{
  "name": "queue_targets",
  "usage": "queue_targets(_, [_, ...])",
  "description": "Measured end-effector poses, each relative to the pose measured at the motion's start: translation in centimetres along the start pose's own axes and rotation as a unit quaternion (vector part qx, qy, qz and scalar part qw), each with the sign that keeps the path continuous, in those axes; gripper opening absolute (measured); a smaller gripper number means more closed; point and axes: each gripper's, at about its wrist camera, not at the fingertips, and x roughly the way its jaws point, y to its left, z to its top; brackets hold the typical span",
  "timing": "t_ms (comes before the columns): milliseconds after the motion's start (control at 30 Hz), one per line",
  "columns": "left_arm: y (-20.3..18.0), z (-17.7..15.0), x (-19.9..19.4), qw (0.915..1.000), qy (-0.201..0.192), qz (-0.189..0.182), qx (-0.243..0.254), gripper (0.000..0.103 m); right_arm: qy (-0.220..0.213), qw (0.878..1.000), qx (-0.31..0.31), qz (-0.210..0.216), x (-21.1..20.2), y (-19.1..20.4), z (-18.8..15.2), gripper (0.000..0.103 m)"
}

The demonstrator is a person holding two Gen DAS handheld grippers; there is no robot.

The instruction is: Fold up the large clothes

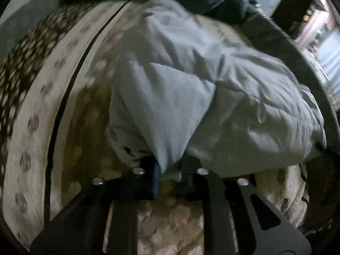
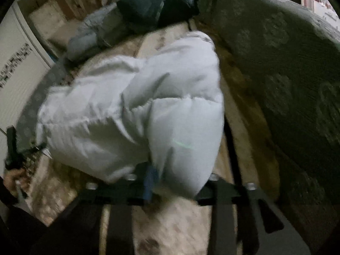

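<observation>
A large pale grey-white puffer jacket [image 1: 201, 97] lies bunched on a patterned bed cover [image 1: 70, 110]. In the left wrist view my left gripper [image 1: 169, 172] is shut on a fold of the jacket's edge, which hangs between the fingers. In the right wrist view the same jacket [image 2: 153, 110] fills the middle, and my right gripper [image 2: 170, 182] is shut on another bulging part of it. Both views are blurred. The left gripper and the hand holding it show at the left edge of the right wrist view [image 2: 14, 161].
A dark jacket [image 2: 157, 10] lies piled at the far end of the bed, also seen in the left wrist view [image 1: 225, 2]. A grey patterned headboard or cushion [image 2: 280, 68] runs along the right. A white cabinet [image 2: 19, 80] stands at the left.
</observation>
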Motion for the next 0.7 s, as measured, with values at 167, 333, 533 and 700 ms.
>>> queue_targets(167, [1.3,-0.6,-2.9,0.9982,-0.017,0.057,-0.007,0.073,-0.035,0.998,-0.018,-0.058,-4.1,0.1,-1.4,0.101])
queue_targets(333, [0.0,-1.9,-10.5,0.9859,-0.141,0.086,0.027,0.092,-0.081,0.993,-0.012,-0.079,-9.8,3.6,-2.7,0.101])
queue_targets(533, [-2.5,-4.8,-18.9,0.9454,-0.308,0.097,0.043,0.100,-0.161,0.983,-0.029,-0.086,-15.2,6.5,-5.4,0.101])
queue_targets(700, [-2.7,-6.0,-20.9,0.9404,-0.330,0.078,0.026,0.100,-0.186,0.977,-0.034,-0.102,-16.5,5.9,-5.5,0.101])
